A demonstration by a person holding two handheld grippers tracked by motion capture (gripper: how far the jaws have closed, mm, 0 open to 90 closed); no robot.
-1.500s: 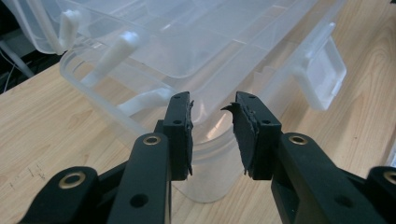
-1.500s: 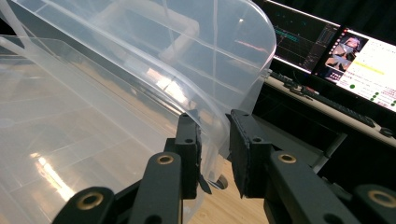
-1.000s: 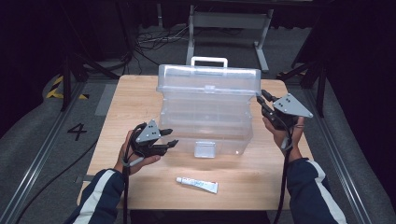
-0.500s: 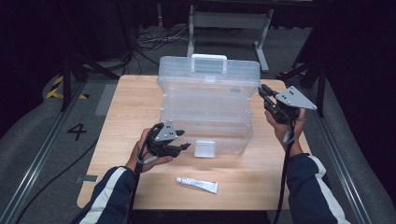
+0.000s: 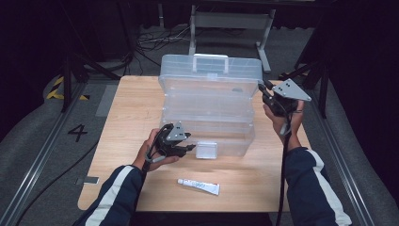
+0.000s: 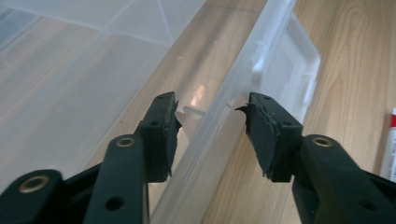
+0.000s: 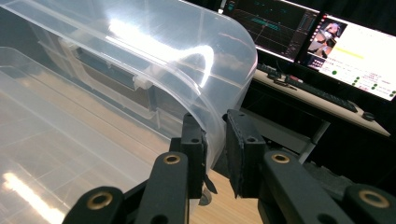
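A clear plastic box (image 5: pixel 207 127) stands on the wooden table (image 5: pixel 131 108) with its lid (image 5: pixel 211 70) swung up at the back. My right gripper (image 5: pixel 261 87) is shut on the lid's right edge; in the right gripper view the curved lid (image 7: pixel 154 51) runs down between the jaws of my right gripper (image 7: pixel 215 123), which have just been opening slightly. My left gripper (image 5: pixel 193 148) is at the box's front, beside the latch (image 5: pixel 206 150). Its jaws, seen as my left gripper (image 6: pixel 212 105), straddle the front wall (image 6: pixel 224 135) without pressing it and have just been closing.
A small white tube (image 5: pixel 198 186) lies on the table in front of the box, also seen as the tube (image 6: pixel 390 144) at the right edge. Beyond the lid stand lit monitors (image 7: pixel 327 37) on a desk. Metal rails run along both sides of the table.
The lid has swung from nearly closed to upright, with the right gripper on its edge. The left hand moved right along the box's front to the latch.
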